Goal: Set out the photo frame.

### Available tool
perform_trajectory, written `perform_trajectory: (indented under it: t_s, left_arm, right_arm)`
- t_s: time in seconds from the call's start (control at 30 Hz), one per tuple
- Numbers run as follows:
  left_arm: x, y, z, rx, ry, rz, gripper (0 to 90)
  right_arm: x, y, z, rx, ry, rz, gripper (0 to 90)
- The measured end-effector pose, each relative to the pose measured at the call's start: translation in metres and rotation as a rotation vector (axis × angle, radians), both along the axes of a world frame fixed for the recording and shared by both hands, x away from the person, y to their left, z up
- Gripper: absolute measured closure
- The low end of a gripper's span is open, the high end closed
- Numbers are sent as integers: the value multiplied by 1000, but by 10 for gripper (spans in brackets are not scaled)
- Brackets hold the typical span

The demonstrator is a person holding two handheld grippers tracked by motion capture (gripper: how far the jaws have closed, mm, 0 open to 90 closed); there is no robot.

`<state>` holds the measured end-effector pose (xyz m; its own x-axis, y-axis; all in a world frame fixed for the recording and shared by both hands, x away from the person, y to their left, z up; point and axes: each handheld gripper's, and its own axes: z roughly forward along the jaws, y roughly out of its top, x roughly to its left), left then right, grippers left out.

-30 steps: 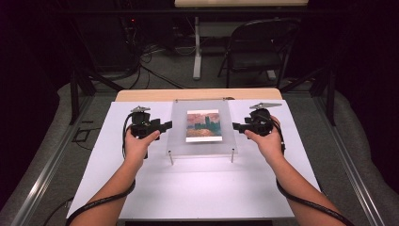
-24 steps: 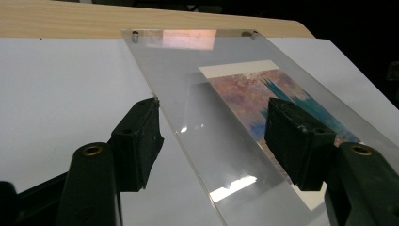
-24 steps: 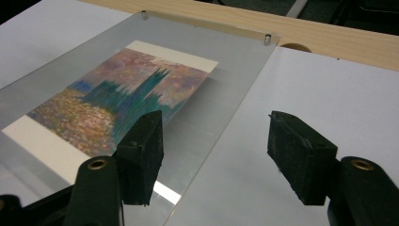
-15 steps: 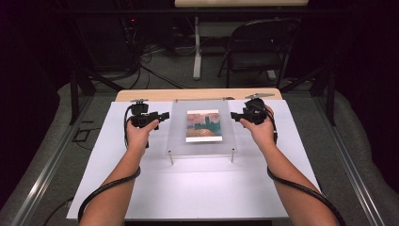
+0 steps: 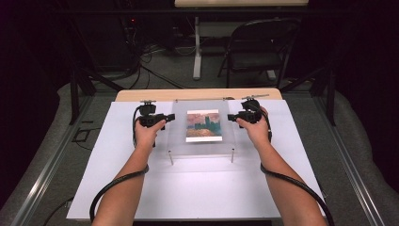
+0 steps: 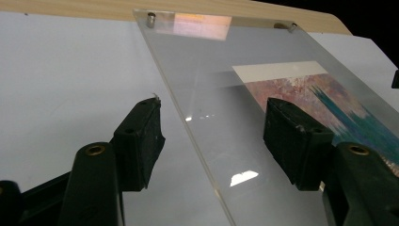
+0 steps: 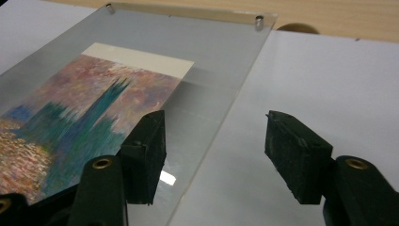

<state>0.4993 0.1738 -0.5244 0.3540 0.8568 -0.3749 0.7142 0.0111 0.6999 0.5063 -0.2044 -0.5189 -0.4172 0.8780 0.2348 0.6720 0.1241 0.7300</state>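
Note:
A clear acrylic frame (image 5: 179, 137) lies flat on the white tabletop (image 5: 197, 188), raised on small metal posts (image 5: 171, 157). Inside it is a print of a painting (image 5: 203, 125) in pink and teal. My left gripper (image 5: 170, 117) is open at the frame's left side. In the left gripper view the left gripper (image 6: 219, 136) straddles the pane's edge (image 6: 188, 117), one jaw over the table and one over the pane. My right gripper (image 5: 230, 117) is open at the frame's right side. In the right gripper view the right gripper (image 7: 219, 150) straddles that pane edge (image 7: 226, 113), beside the print (image 7: 75, 113).
A strip of wooden table (image 5: 197, 94) shows beyond the white top. Behind it on the floor stand a folding chair (image 5: 263, 47) and a white table leg (image 5: 196, 47), with cables (image 5: 155, 70) lying around. Each gripper's cable (image 5: 117, 181) trails back along a forearm.
Both grippers have moved a little away from the person along the frame's sides. Both stay open, and the frame has not moved.

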Motion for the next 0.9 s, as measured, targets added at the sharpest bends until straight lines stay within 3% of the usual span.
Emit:
perform_trajectory:
  t_s: [0.13,0.43,0.63,0.8,0.9]
  left_arm:
    - [2,-7,-6,-14,18,-23,373]
    - [3,-11,-12,-59,53,-39,372]
    - [4,-11,-14,-58,67,-44,365]
    - [5,-13,-17,-36,81,-52,359]
    - [7,-13,-19,-44,88,-50,354]
  right_arm:
    - [3,5,-6,15,59,17,381]
    - [6,15,-10,49,87,46,371]
    - [5,21,-11,28,91,46,354]
    - [7,22,-12,40,96,37,344]
    - [8,20,-13,53,102,39,343]
